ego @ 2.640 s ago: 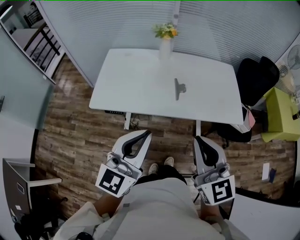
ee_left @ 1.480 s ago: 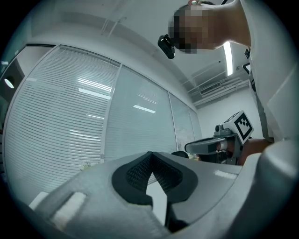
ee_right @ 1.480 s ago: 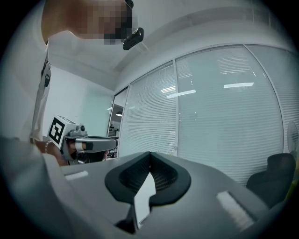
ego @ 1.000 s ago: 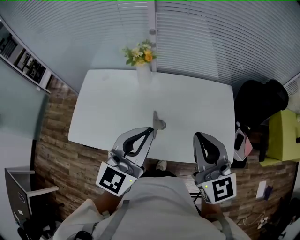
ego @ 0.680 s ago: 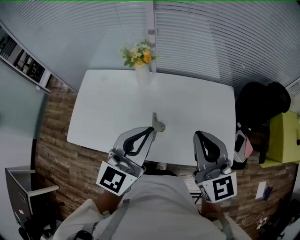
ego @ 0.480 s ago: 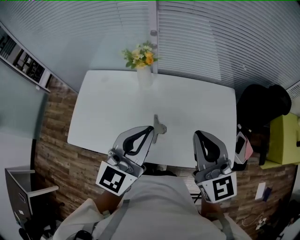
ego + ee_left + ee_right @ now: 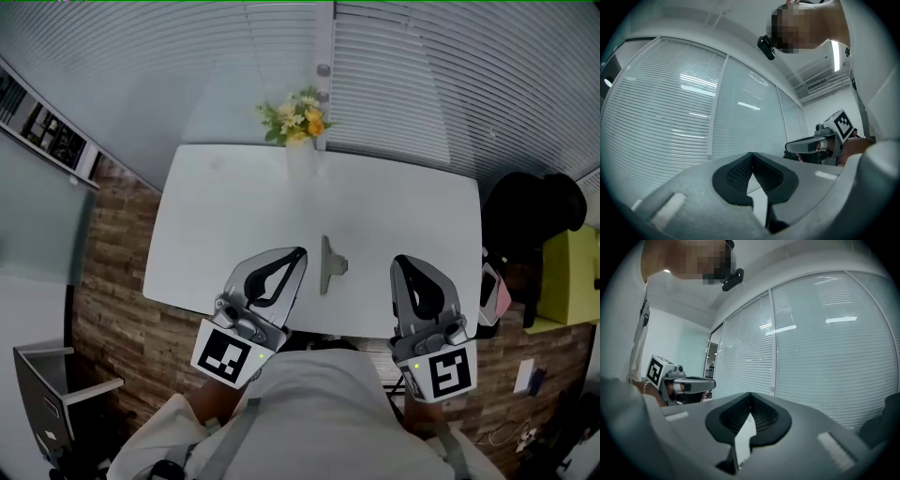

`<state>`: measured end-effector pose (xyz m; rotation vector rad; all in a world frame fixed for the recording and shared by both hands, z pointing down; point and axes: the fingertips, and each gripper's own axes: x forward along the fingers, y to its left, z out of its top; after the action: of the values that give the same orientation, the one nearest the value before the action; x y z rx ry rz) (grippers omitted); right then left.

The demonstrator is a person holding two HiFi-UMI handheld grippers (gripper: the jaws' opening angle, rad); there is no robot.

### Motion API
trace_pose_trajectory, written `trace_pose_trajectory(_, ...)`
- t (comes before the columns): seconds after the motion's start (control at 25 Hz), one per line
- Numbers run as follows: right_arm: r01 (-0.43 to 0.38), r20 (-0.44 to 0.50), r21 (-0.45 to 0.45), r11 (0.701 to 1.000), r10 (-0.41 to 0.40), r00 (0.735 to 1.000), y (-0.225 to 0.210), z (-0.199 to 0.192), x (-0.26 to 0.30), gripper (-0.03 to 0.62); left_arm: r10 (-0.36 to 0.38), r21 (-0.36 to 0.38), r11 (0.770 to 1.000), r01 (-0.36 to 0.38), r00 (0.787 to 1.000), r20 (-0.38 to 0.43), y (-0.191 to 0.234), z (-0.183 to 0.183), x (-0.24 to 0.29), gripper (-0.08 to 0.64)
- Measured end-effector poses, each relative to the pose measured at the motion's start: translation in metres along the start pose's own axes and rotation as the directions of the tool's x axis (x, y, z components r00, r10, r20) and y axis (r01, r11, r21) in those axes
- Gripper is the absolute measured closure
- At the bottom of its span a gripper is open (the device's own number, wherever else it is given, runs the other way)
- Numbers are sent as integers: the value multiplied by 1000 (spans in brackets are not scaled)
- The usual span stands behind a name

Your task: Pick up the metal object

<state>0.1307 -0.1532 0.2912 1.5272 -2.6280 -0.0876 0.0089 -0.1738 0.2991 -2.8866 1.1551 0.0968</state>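
Observation:
The metal object [image 7: 326, 266], a slim grey bar with a small tab on its right side, lies flat on the white table [image 7: 225, 216] near its front edge. My left gripper [image 7: 299, 251] hovers just left of it, jaws shut with nothing between them. My right gripper [image 7: 397, 262] is held to the right of the object, also shut and empty. In the left gripper view, the left gripper [image 7: 751, 154] points up at window blinds. The right gripper [image 7: 750, 394] in its own view does the same. Neither gripper view shows the object.
A vase of yellow flowers [image 7: 301, 123] stands at the table's far edge, against the blinds. A black chair [image 7: 542, 212] and a yellow-green cabinet [image 7: 570, 272] sit to the right. Wooden floor [image 7: 112, 272] lies to the left, with a grey shelf unit [image 7: 42, 384].
The table has come much closer, and the grippers' tips now hang over its front edge instead of the floor. The metal object now lies between the two grippers. Both jaws stayed shut.

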Motion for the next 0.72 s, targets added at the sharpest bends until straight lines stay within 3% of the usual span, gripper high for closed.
trace_pose_trajectory(0.36,0,-59,11,1000,0,998,3,-19,11,588,-15,-23,1000,16,1000,8,11,-4,3,558)
trace_pose_trajectory(0.72,1,-166,86,996,14,986,1,-85,24,561,-22,-37,999,22,1000,0,11,-9,2,558)
